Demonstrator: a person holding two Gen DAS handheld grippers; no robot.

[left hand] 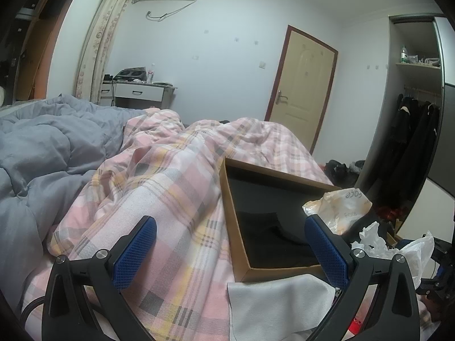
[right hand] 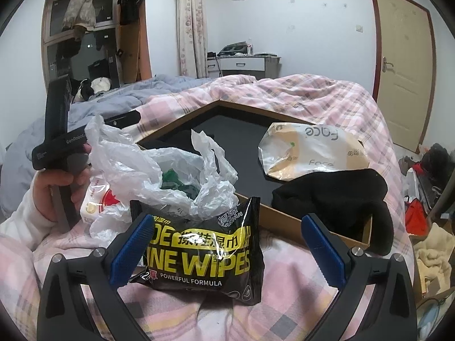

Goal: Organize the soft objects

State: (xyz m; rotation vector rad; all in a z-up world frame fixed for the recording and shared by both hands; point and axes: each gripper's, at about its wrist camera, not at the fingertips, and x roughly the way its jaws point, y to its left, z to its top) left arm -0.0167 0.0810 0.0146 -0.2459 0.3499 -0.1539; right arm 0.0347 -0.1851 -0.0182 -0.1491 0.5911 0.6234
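- Framing the black pack of shoe wipes (right hand: 199,253), the right gripper (right hand: 227,251) has its blue fingers (right hand: 129,251) spread wide; the pack lies between them at lower centre of the right wrist view, unpinched as far as I can tell.
- The pack looks like a crinkly, glossy film pouch: probably light, squashy and a little slippery, so a grip across its flat middle seems safer than one on the sealed edge.
- Just behind it sits a crumpled white plastic bag (right hand: 159,164) with something green inside; it should weigh almost nothing and collapse when squeezed.
- A black knit item (right hand: 341,199) is draped over the near rim of the cardboard box (right hand: 327,234), limp and easy to bunch; a "Face" tissue pack (right hand: 310,150) rests in the box beside it.
- The left gripper (left hand: 230,251) also has its fingers spread, holding nothing, above a pale grey cloth (left hand: 278,304) that lies against the box's near corner.
- Everything rests on a pink plaid duvet (left hand: 159,187) on a bed, a soft, uneven surface that will give under pressure.
- Further out: a grey quilt (left hand: 37,147) at the left, a cream door (left hand: 301,91) and an open wardrobe (left hand: 412,113) at the right.
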